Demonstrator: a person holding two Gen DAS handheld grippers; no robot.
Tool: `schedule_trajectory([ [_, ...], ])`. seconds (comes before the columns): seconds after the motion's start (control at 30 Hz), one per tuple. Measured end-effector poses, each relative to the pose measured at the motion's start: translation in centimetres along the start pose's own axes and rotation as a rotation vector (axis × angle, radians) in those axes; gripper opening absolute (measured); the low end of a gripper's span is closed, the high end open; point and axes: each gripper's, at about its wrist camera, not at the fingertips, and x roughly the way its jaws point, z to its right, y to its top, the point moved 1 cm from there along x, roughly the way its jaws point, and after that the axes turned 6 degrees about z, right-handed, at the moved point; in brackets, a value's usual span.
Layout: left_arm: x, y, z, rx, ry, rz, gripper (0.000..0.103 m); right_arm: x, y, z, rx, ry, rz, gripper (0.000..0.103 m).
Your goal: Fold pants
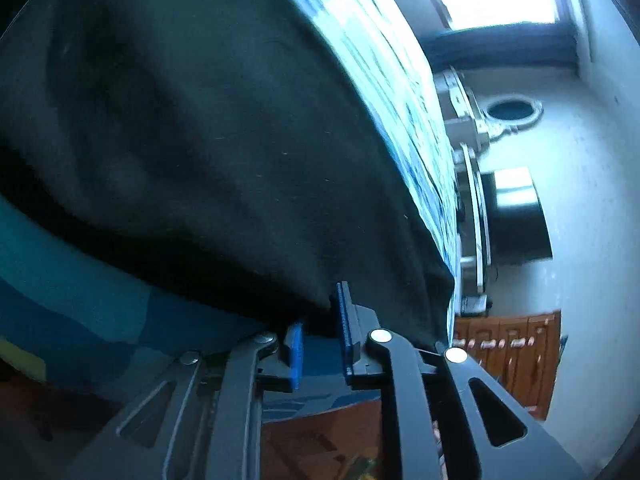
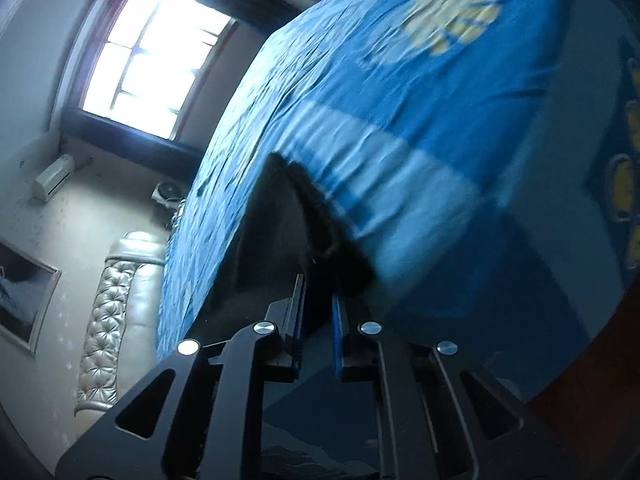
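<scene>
While your left gripper and right gripper each clench a fold of the pants, that one garment, black, soft and matte, drapes over the near part of the bed. The blue bedsheet is creased, with a pale round print. Beyond it you have one bright window and a tufted leather headboard.

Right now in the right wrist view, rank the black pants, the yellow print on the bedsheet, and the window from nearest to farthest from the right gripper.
1. Black pants: their edge lies between the pads of the right gripper, draped ahead.
2. Yellow print: far up the blue bedsheet, upper right.
3. Window: on the wall beyond the bed, upper left.
</scene>
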Motion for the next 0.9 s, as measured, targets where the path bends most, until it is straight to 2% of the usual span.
schedule_trajectory([
  [0.03, -0.2, -0.1, 0.4, 0.022, -0.009, -0.007, 0.029, -0.9, 0.4, -0.1, -0.025, -0.039, 0.035, 0.028],
  [0.07, -0.7, -0.4, 1.0, 0.057, -0.012, -0.011, 0.04, -1.9, 0.8, -0.4, -0.053, -0.069, 0.073, 0.034],
  [0.1, -1.2, -0.6, 1.4, 0.081, -0.012, -0.018, 0.047, -2.5, 1.1, -0.6, -0.068, -0.077, 0.096, 0.038],
  [0.13, -1.5, -0.9, 1.9, 0.105, -0.007, -0.027, 0.065, -3.1, 1.6, -1.0, -0.083, -0.071, 0.12, 0.038],
  [0.17, -2.2, -1.2, 2.5, 0.141, -0.009, -0.022, 0.071, -3.5, 2.0, -1.5, -0.093, -0.056, 0.138, 0.038],
  [0.2, -2.6, -1.4, 3.0, 0.17, -0.016, -0.012, 0.071, -3.7, 2.3, -1.9, -0.099, -0.035, 0.153, 0.038],
  [0.23, -3.2, -1.6, 3.8, 0.217, -0.026, -0.003, 0.072, -3.6, 2.6, -2.6, -0.107, 0.002, 0.155, 0.041],
  [0.27, -3.6, -1.8, 4.4, 0.253, -0.027, 0.003, 0.078, -3.0, 2.7, -3.2, -0.108, 0.053, 0.141, 0.043],
  [0.3, -3.9, -1.9, 4.9, 0.292, -0.02, 0.013, 0.081, -2.3, 2.6, -3.5, -0.1, 0.102, 0.117, 0.05],
  [0.37, -4.6, -1.6, 5.9, 0.39, 0.025, 0.048, 0.084, -0.7, 2.3, -3.8, -0.075, 0.171, 0.06, 0.062],
  [0.4, -4.9, -1.2, 6.2, 0.433, 0.05, 0.058, 0.085, 0.9, 1.8, -3.6, -0.053, 0.189, 0.001, 0.066],
  [0.47, -5.6, -0.2, 5.6, 0.454, 0.09, 0.061, 0.086, 2.1, 1.3, -3.0, -0.055, 0.121, -0.047, 0.066],
  [0.53, -6.5, 1.4, 4.7, 0.441, 0.141, 0.082, 0.086, 1.7, 1.4, -2.5, -0.093, 0.065, -0.03, 0.064],
  [0.6, -8.3, 3.9, 3.2, 0.424, 0.2, 0.123, 0.086, 0.6, 1.8, -2.4, -0.098, 0.055, -0.004, 0.065],
  [0.7, -11.7, 8.3, -0.1, 0.388, 0.306, 0.2, 0.086, -1.7, 3.3, -1.9, -0.107, 0.004, 0.064, 0.077],
  [0.77, -14.6, 11.7, -2.8, 0.372, 0.38, 0.272, 0.086, -1.8, 3.8, -0.7, -0.068, -0.003, 0.04, 0.078],
  [0.8, -15.9, 13.2, -4.0, 0.373, 0.416, 0.309, 0.086, -1.4, 3.8, 0.1, -0.021, 0.024, 0.001, 0.078],
  [0.9, -19.8, 18.0, -7.9, 0.379, 0.563, 0.405, 0.086, -0.4, 3.3, 1.7, 0.043, 0.038, -0.059, 0.078],
])
